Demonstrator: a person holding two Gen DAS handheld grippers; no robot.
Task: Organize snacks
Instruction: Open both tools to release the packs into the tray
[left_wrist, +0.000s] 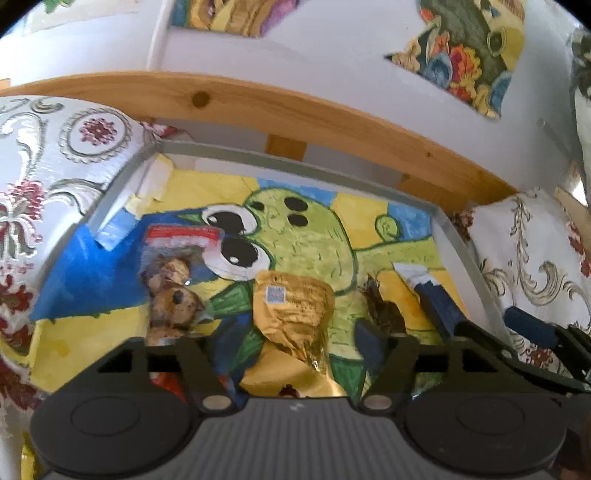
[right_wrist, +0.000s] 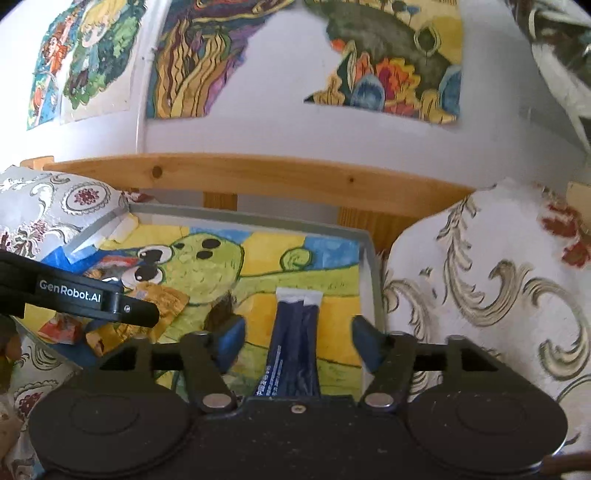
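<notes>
Sorting snacks in the tray (right_wrist: 371, 280)

My right claw (right_wrist: 297, 341) gapes wide around the blue packet (right_wrist: 295, 343), ready to pinch; my left claw (left_wrist: 291, 343) likewise straddles the gold packet (left_wrist: 295, 310).

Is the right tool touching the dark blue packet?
Apart. In the right wrist view, the dark blue packet lies between the open fingers of the right tool, with yellow tray lining visible on both sides.

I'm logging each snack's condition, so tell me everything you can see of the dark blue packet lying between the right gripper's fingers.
The dark blue packet is a long, narrow pouch of glossy film with a white sealed end pointing away from the camera and small white print near the camera. It lies flat on the painted paper lining the tray, centred between the open right gripper, whose fingers do not touch it.
</notes>
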